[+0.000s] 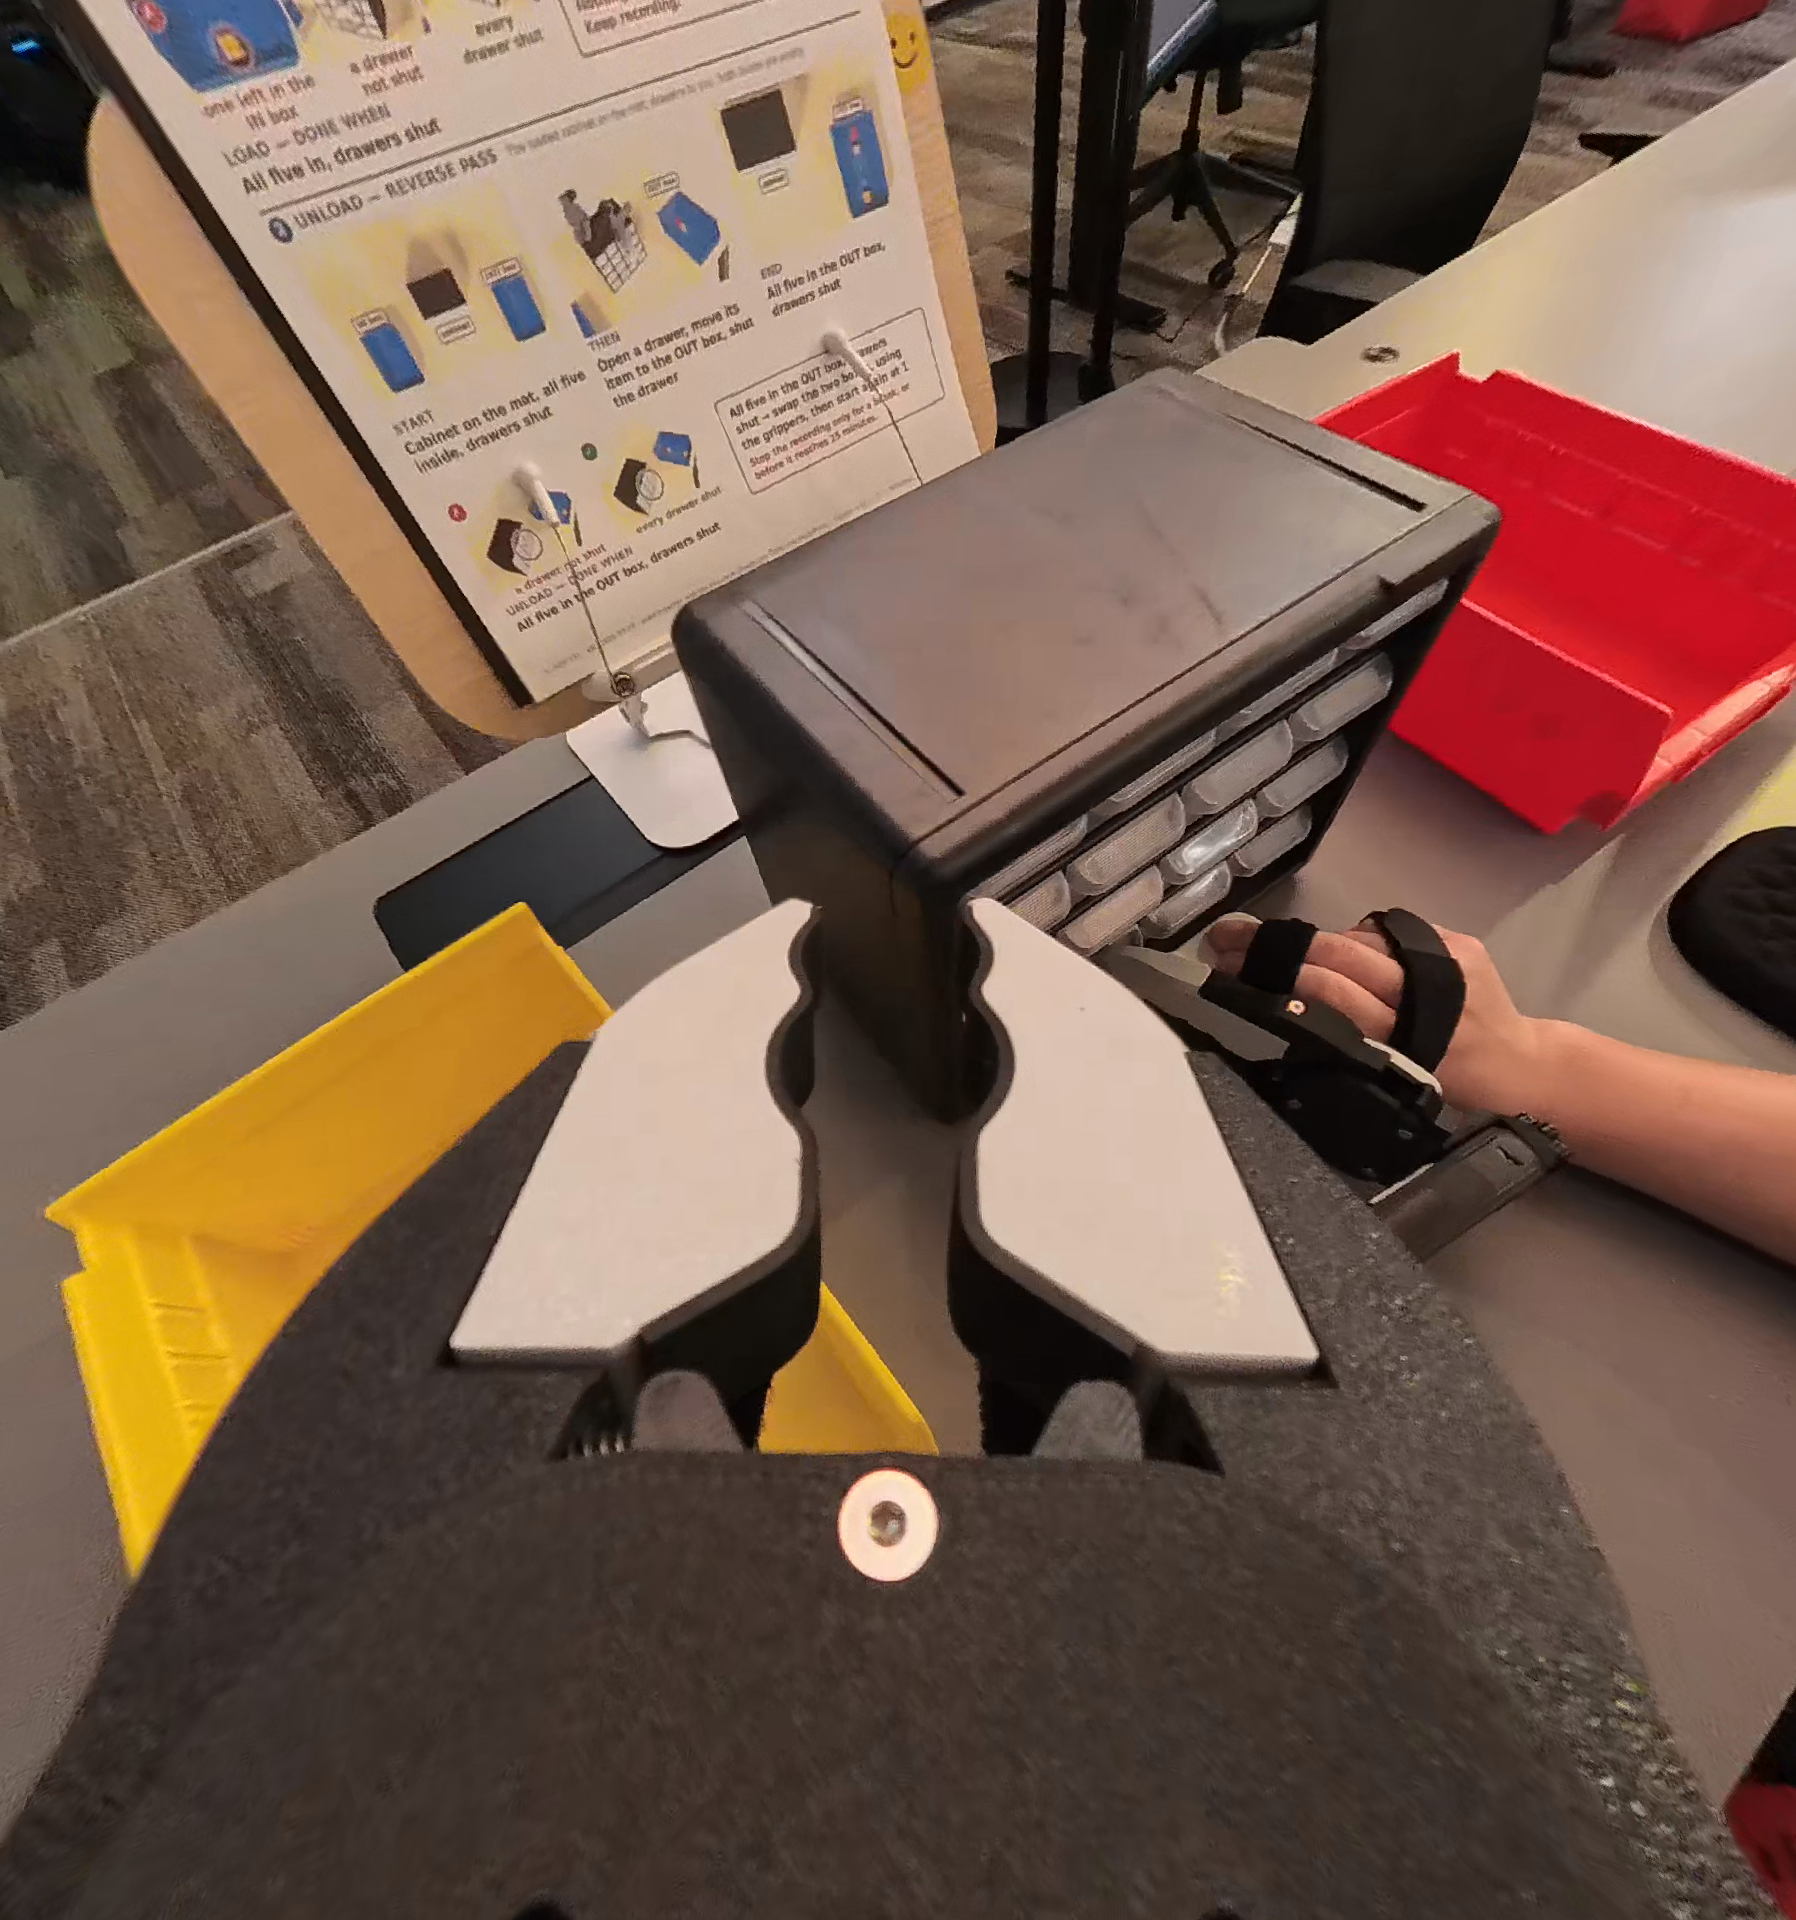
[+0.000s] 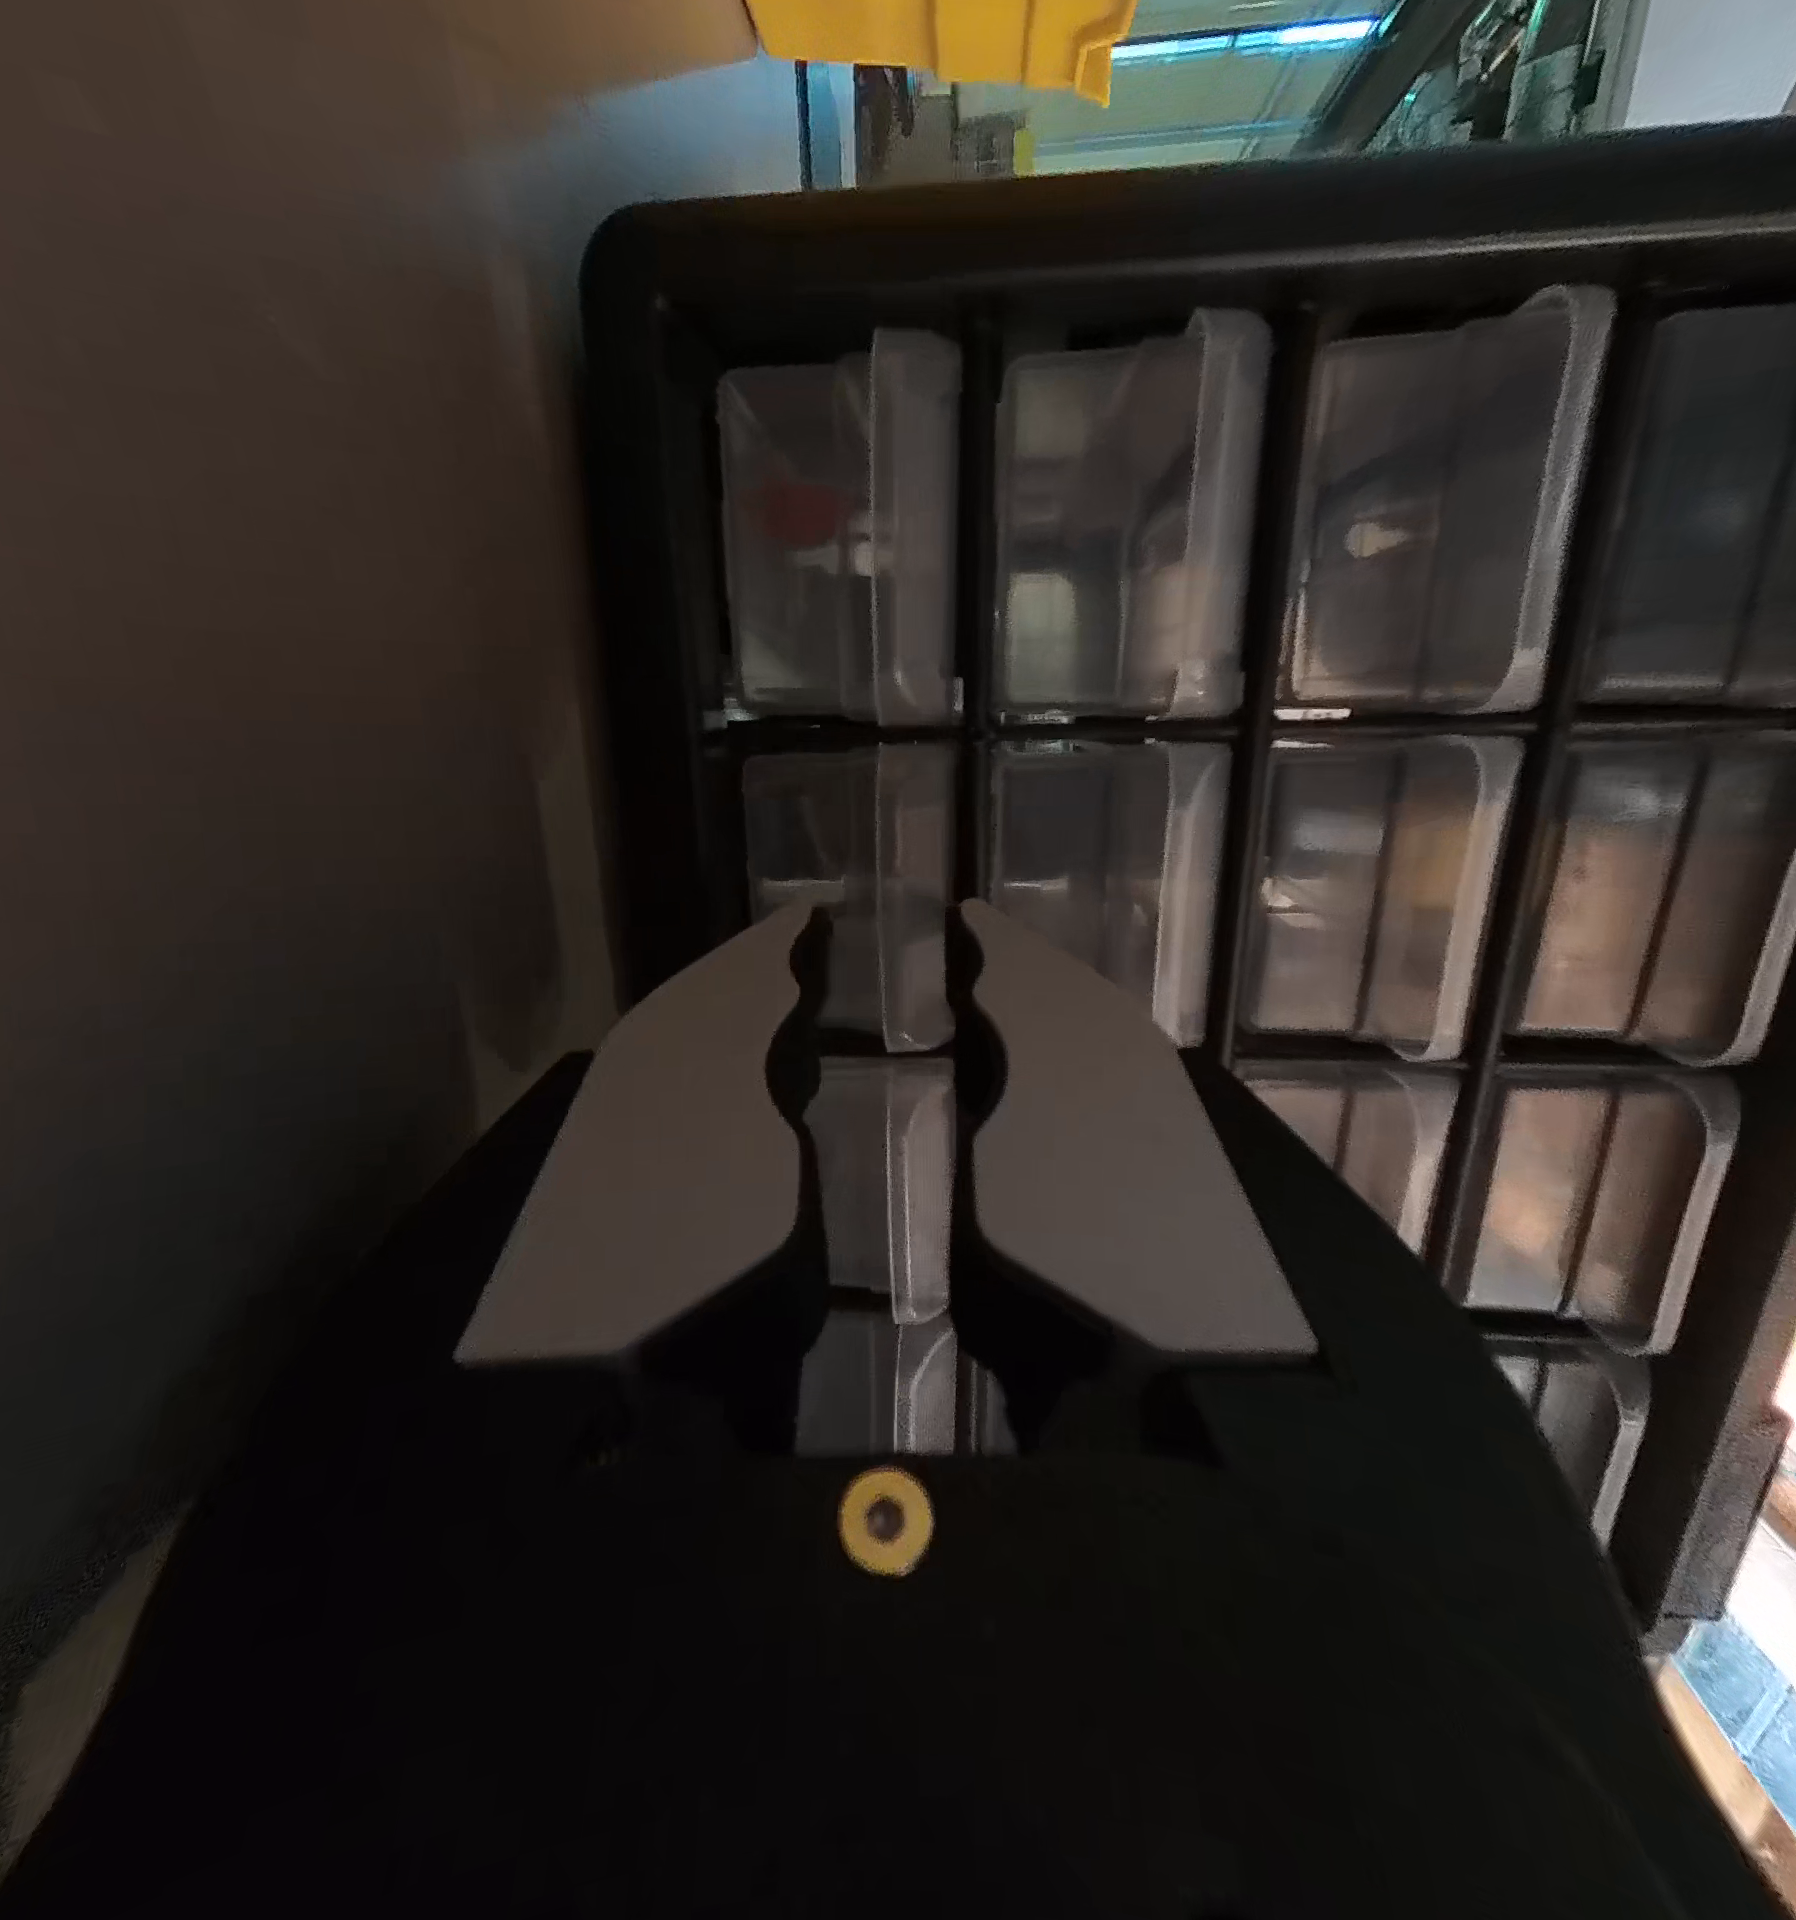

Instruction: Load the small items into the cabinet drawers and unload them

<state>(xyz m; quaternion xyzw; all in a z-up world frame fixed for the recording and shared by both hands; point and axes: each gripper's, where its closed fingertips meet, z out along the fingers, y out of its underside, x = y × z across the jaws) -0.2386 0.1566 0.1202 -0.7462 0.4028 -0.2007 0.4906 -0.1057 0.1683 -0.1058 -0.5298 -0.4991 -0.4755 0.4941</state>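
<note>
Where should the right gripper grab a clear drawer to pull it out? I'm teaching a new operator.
Grip the raised handle lip that sticks out from the clear drawer front. Come straight at the cabinet face, one finger on each side of the lip. The right gripper is already lined up that way, jaws open around it.

Room backdrop: office floor beyond your grey table (image 1: 1652, 1382).
You have mottled grey-brown carpet (image 1: 125, 582), a black office chair (image 1: 1393, 156), a black stand pole (image 1: 1045, 187), and a propped instruction board (image 1: 582, 312).
</note>
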